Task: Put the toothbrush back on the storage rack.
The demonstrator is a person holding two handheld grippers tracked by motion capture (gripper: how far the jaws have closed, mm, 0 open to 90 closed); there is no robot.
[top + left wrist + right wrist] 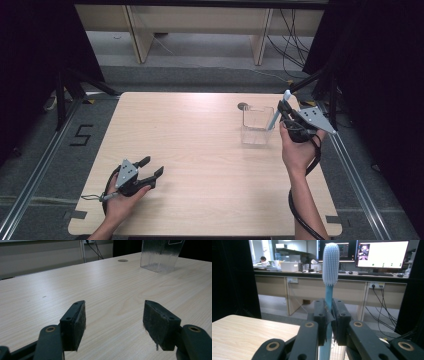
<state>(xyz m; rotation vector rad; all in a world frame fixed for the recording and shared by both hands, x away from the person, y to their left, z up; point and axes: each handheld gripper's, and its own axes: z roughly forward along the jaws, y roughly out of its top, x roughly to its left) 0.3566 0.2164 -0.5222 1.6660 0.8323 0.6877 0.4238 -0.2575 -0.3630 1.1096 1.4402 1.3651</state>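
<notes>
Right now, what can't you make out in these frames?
- Toothbrush lower handle: right gripper view, hidden behind the right claw and cut off by the bottom edge.
- Whether its tip is inside the clear container or touches it: high view, too small.
- Container's top: left gripper view, cut off by the upper edge.
- Dark round spot on the table: too small to identify.

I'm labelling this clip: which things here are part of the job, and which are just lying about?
In the job:
toothbrush, clamped in the right gripper
clear ribbed cup, under the toothbrush handle

Lying about:
left gripper, open and idle
round grey disc on the table
</notes>
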